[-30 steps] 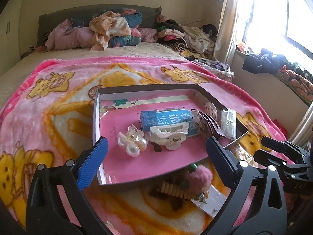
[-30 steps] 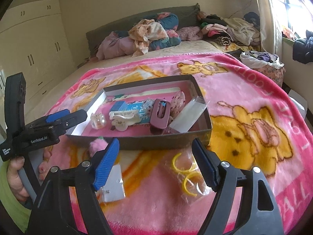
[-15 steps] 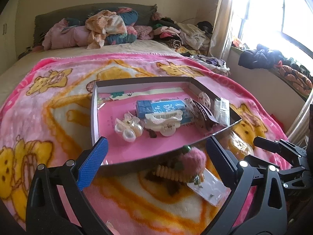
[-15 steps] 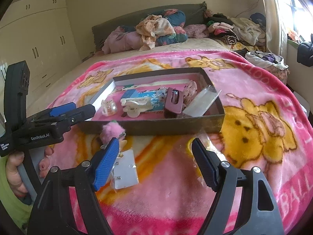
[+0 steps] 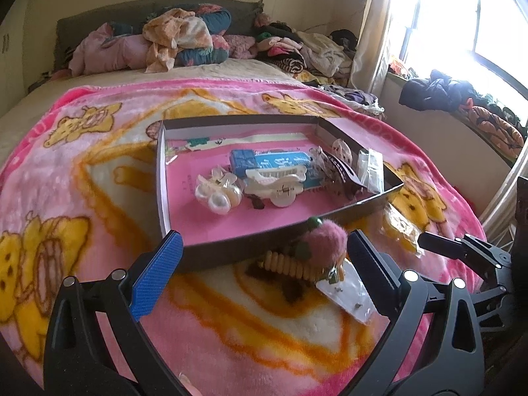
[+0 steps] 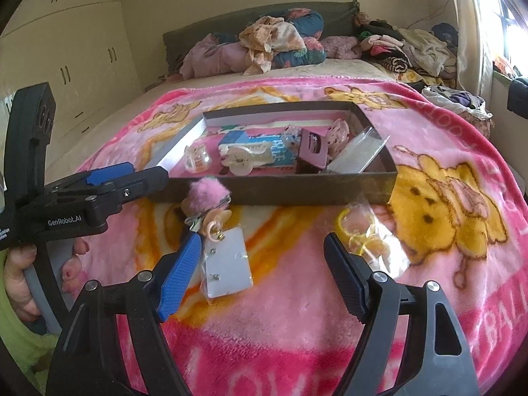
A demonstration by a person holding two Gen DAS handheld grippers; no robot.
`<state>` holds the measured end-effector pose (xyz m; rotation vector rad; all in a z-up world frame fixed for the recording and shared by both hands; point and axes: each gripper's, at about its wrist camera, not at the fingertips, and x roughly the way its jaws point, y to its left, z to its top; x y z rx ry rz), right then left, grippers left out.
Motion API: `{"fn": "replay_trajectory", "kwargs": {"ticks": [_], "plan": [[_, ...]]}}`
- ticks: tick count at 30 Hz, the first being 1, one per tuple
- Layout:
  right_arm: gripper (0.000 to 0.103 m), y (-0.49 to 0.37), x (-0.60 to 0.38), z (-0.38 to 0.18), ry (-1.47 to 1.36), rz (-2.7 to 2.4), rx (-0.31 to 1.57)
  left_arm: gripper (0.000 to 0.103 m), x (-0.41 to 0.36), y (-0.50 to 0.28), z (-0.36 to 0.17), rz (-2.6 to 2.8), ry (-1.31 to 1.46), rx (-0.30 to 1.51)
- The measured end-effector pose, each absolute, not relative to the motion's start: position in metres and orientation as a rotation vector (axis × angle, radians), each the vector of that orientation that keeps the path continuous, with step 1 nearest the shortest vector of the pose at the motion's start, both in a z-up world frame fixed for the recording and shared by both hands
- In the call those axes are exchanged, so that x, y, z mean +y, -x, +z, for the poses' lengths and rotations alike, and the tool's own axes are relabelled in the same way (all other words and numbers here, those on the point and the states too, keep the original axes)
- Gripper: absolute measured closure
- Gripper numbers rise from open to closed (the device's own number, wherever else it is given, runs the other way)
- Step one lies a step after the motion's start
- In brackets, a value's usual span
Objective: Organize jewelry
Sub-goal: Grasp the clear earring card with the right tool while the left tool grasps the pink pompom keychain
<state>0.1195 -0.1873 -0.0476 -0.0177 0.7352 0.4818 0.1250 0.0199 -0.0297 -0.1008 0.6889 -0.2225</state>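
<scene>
A shallow dark box [image 5: 237,254] with a pink floor lies on the pink blanket; it also shows in the right wrist view [image 6: 280,193]. Inside are a white claw clip [image 5: 277,183], pearl clips [image 5: 216,194], a blue packet [image 5: 274,161] and a maroon clip [image 6: 312,151]. In front of the box lie a pink pompom hair piece [image 5: 325,241], a beige comb clip [image 5: 290,265], a clear earring card [image 6: 226,265] and a bag of yellow rings [image 6: 369,237]. My left gripper [image 5: 264,270] is open and empty over the pompom. My right gripper [image 6: 260,270] is open and empty above the card.
Piled clothes and pillows [image 5: 184,39] sit at the bed's head. A window [image 5: 462,26] and a ledge with clothes [image 5: 462,99] are to the right. Wardrobe doors [image 6: 66,59] stand to the left. The left gripper also shows in the right wrist view [image 6: 109,181].
Both grippers have drawn back from the box toward the near edge of the bed. The loose items in front of the box have come further into view. Jaws stay open.
</scene>
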Motion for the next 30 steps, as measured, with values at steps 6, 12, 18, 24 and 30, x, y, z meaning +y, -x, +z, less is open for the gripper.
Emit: {"fn": "replay_trajectory", "kwargs": {"ticks": [6, 12, 18, 24, 30], "plan": [[0.029, -0.115, -0.175, -0.062, 0.039, 0.504, 0.758, 0.012, 0.022, -0.125, -0.037, -0.247, 0.126, 0.720], [0.029, -0.117, -0.162, -0.078, 0.052, 0.517, 0.794, 0.020, 0.019, -0.127, -0.040, -0.281, 0.147, 0.741], [0.029, -0.120, -0.158, -0.085, 0.065, 0.512, 0.804, 0.030, 0.010, -0.134, -0.045, -0.315, 0.168, 0.764], [0.029, -0.123, -0.150, -0.088, 0.098, 0.521, 0.796, 0.038, 0.005, -0.142, -0.049, -0.346, 0.208, 0.792], [0.052, -0.126, -0.152, -0.092, 0.092, 0.517, 0.808, 0.049, 0.001, -0.151, -0.055, -0.375, 0.252, 0.825]]}}
